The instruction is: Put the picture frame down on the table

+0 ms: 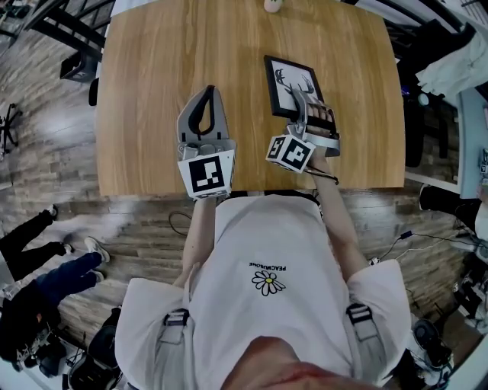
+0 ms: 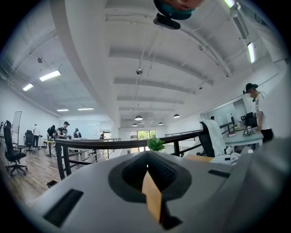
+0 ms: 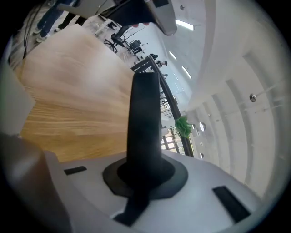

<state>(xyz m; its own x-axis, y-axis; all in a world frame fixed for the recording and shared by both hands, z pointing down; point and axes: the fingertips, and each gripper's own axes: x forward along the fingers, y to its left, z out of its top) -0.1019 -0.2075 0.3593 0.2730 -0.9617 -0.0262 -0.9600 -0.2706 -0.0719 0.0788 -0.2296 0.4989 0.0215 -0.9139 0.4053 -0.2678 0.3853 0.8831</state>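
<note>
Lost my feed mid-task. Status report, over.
Left gripper shut, empty. Right gripper shut on black picture frame, tilted over wooden table. Small pale object at far edge, well clear.

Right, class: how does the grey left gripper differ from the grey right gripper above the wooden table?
The left gripper is shut and empty; the right gripper is shut on the black picture frame. The left gripper points level; the right gripper tilts down towards the light wooden table. Both are grey and carry black-and-white marker cubes.
</note>
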